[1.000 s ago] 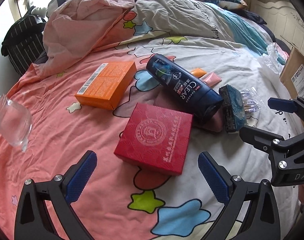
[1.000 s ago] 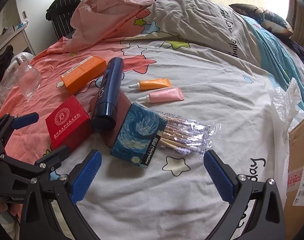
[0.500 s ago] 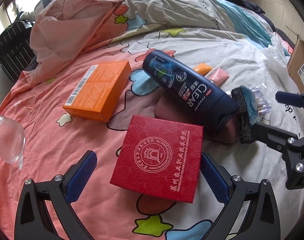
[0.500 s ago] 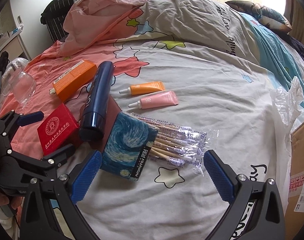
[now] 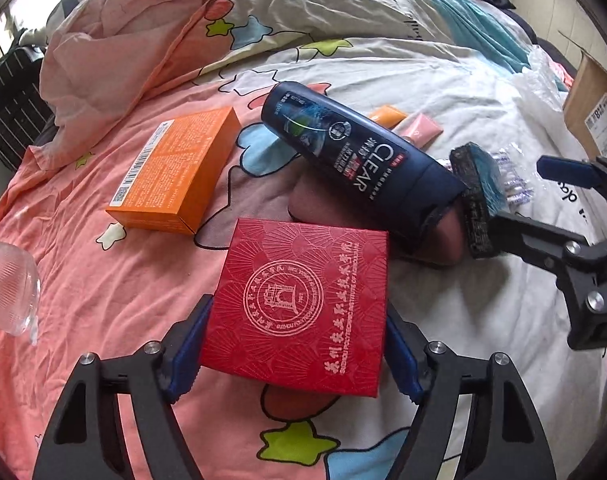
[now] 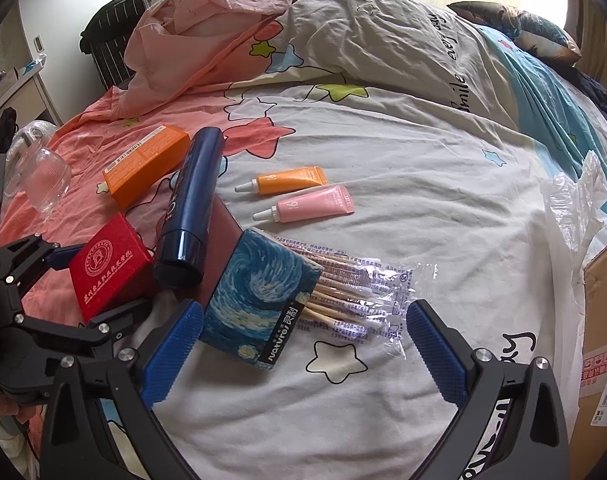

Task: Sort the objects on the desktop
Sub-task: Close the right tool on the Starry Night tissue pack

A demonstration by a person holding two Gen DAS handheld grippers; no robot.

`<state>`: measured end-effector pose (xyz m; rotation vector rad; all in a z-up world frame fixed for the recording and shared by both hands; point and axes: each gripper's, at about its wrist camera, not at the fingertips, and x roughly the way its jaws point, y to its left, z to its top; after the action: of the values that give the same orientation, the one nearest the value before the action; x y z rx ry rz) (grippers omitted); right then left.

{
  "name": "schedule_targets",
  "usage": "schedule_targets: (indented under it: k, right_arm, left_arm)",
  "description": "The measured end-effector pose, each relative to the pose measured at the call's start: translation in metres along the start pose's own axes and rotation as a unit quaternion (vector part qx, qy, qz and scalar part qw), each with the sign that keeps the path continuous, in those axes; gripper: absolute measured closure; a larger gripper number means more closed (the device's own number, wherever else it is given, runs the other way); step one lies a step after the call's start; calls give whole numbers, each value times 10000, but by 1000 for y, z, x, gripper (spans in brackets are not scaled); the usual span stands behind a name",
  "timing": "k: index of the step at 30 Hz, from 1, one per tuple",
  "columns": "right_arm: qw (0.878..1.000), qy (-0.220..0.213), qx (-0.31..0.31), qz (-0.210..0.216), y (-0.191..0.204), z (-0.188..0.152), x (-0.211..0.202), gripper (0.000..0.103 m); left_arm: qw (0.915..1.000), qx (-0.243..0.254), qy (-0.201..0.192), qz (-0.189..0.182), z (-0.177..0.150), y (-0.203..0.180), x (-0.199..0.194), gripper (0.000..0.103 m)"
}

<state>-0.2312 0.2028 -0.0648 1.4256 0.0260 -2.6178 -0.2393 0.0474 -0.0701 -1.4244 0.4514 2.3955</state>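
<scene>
Left gripper (image 5: 295, 354) is pitched steeply down, jaws closing, with the red box (image 5: 299, 312) framed between the blue pads (image 5: 185, 354); contact with the box sides cannot be confirmed. Right gripper (image 6: 303, 354) is likewise angled down, jaws spread wide, nothing clamped. Left gripper is also seen at the left edge of the right wrist view. Part of a hand (image 6: 3, 404) is glimpsed behind it.
</scene>
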Motion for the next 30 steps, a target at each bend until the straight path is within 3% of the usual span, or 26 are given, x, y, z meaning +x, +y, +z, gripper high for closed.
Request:
schedule_targets:
  k: [11,15,17,19,30]
  right_arm:
    - [9975,233,427,522,-9,4,13,1]
    - [9981,319,337,410,-3,6,21,2]
    - [9987,246,295,349,-2,6,19,15]
    - [9989,136,279,347,-3,7,14,53]
    - [9958,138,350,839,-3,-2,-5,56]
  left_arm:
    - [9997,95,-40,-227,-9,-8,-18,27]
    - [9996,175,4,-225,-13,-12,-17,28]
    - [9996,179,8,-236,-14,-13,-18,28]
    - [9995,154,-15,-264,-14,-12,-21,28]
    - [9992,49,-168,-351,-22,-7,-42,29]
